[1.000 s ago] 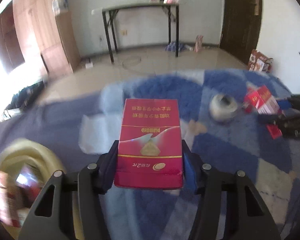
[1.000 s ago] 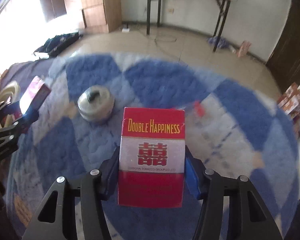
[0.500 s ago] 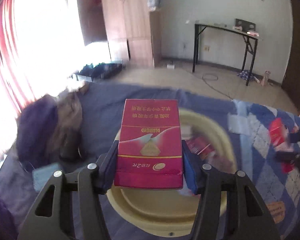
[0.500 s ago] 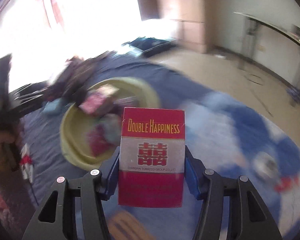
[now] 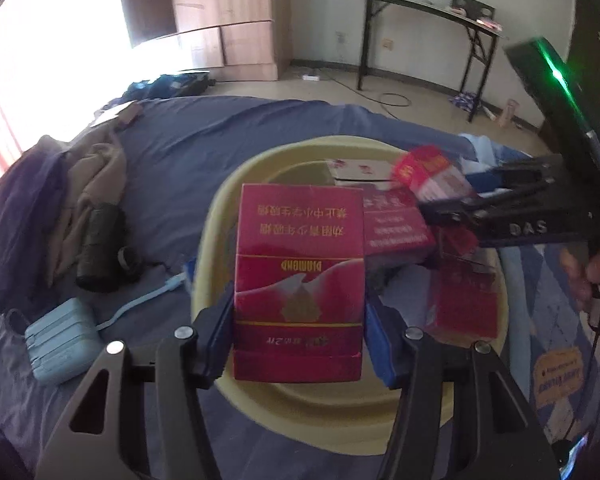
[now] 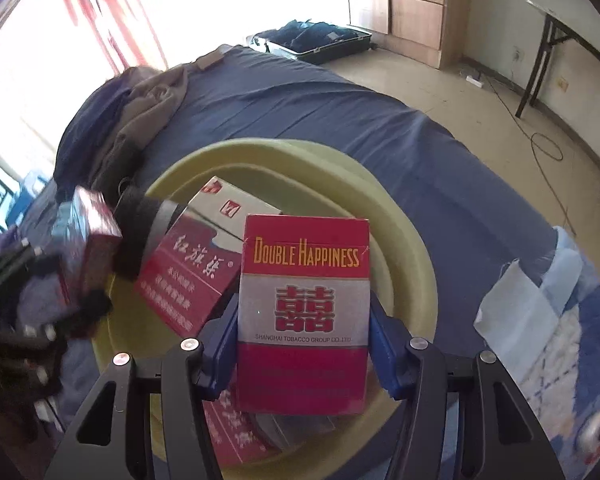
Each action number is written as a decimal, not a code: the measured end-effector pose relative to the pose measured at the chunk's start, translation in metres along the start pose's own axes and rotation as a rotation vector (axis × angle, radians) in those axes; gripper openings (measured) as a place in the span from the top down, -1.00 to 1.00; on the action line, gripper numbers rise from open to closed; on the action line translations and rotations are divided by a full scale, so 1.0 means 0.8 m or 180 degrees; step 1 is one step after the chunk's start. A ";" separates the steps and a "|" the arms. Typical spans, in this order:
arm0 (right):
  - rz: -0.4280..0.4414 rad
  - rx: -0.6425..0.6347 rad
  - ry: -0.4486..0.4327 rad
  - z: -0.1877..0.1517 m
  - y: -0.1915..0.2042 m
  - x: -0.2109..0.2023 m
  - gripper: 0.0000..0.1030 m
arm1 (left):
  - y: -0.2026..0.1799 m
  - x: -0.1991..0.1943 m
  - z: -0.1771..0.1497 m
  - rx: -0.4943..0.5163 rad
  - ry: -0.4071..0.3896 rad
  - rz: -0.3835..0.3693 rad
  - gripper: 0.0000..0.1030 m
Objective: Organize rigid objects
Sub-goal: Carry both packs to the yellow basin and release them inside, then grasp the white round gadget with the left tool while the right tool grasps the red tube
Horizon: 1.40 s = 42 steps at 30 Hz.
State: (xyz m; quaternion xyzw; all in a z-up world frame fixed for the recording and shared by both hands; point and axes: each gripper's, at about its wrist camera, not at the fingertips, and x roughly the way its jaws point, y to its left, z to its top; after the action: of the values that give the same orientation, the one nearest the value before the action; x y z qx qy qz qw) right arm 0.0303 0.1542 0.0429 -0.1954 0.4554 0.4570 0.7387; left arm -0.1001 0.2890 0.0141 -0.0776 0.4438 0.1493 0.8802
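We hold two cartons above the yellow basin [image 5: 216, 240], each gripper [image 5: 298, 320] [image 6: 302, 332] pinching one. Next, we judge, release both at twelve o'clock, among packs already inside.

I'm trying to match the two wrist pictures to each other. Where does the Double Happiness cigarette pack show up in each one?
Left wrist view: the Double Happiness pack sits upper right, blurred, held in the right gripper over the basin.
Right wrist view: it fills the lower centre, clamped upright between the blue fingers.
Shared landmark: the pale yellow basin holding other red packs.
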 end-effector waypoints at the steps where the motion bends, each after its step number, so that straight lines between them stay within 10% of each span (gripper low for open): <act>1: -0.0010 -0.0002 -0.0010 -0.003 0.002 0.009 -0.08 | -0.004 0.002 0.002 0.0028 0.0013 0.0000 -0.14; 4: -0.0007 -0.0008 -0.0037 -0.007 0.000 0.010 -0.08 | -0.017 0.011 0.005 0.0116 0.0094 0.0014 -0.18; 8: 0.0116 0.0007 -0.0063 -0.007 -0.004 0.010 -0.11 | -0.014 -0.003 0.012 -0.0006 -0.0105 0.0113 -1.00; 15: 0.0132 0.0103 -0.0270 -0.010 -0.015 0.000 -0.97 | -0.010 -0.053 0.025 -0.0187 -0.0594 0.0023 -1.00; 23: 0.0050 0.0368 -0.0719 -0.048 -0.066 -0.074 -0.99 | -0.044 -0.089 0.049 -0.0184 -0.0985 -0.0251 -1.00; 35: -0.1578 0.1228 -0.1279 -0.264 -0.263 -0.252 -0.99 | -0.270 -0.038 0.097 0.0406 -0.0907 -0.1263 -1.00; 42: -0.1300 0.1538 -0.1247 -0.340 -0.353 -0.218 -0.99 | -0.378 0.022 0.075 0.0857 -0.0751 -0.1054 -1.00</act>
State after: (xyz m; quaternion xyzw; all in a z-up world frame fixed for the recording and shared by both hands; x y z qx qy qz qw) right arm 0.1075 -0.2671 0.0166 -0.0110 0.3517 0.2082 0.9126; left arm 0.0554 0.0232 0.0366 -0.0133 0.3350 -0.0494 0.9408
